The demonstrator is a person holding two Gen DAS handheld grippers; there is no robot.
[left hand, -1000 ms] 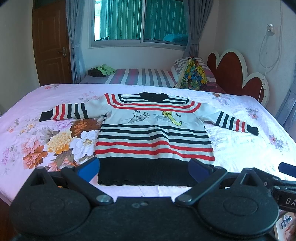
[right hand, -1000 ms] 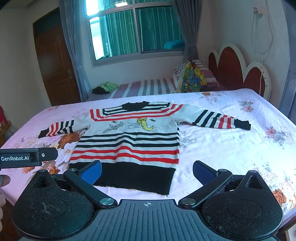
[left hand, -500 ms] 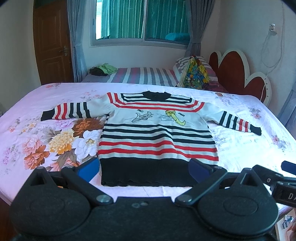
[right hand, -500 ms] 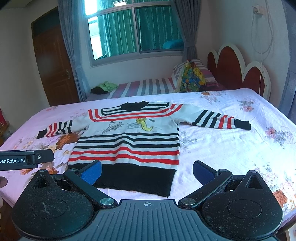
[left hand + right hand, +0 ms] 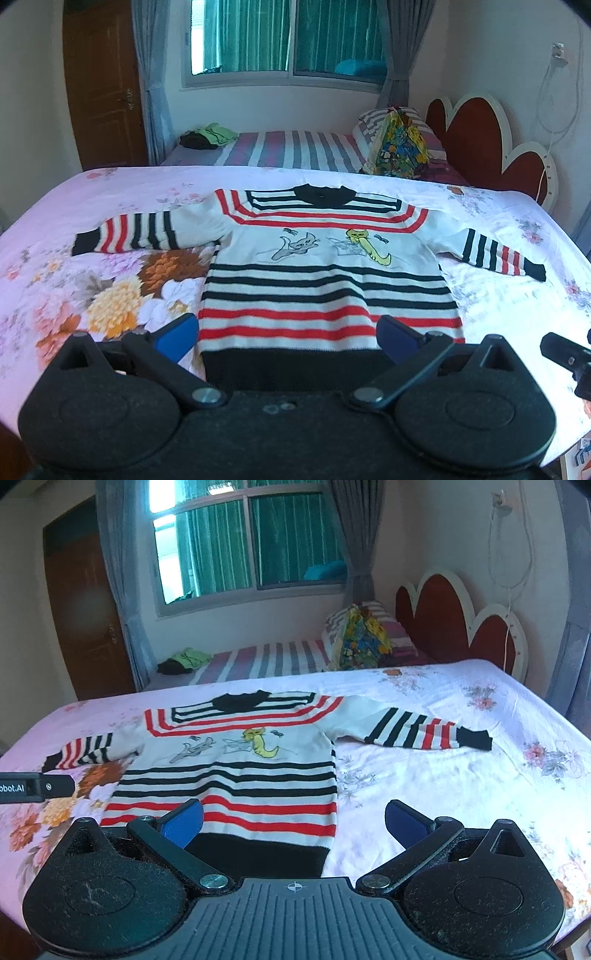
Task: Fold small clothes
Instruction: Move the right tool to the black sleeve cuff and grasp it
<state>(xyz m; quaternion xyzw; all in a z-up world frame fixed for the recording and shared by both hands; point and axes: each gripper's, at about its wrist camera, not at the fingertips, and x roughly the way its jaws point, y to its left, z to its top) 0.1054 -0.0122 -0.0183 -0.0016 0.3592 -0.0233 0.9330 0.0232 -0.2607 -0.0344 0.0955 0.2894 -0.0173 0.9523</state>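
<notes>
Sweater lay spread flat and face up on the bed, both sleeves stretched out to the sides and its black collar pointing toward the striped mattress behind. It was cream with red and black stripes, two cartoon cats on the chest, and a black hem nearest my cameras. I held the left tongs wide apart above that hem, one blue pad over the flowered sheet just off the sweater's left edge, the other over the lower stripes near the right edge; I could not tell whether they touched the cloth. The right tongs were likewise spread apart and gripping nothing, one pad over the sweater's lower stripes, the other over bare sheet just beside the sweater's right edge. From the left camera the right tongs showed only as a black tip past the sweater's right hem corner. A bright printed bag stood beyond the collar.
</notes>
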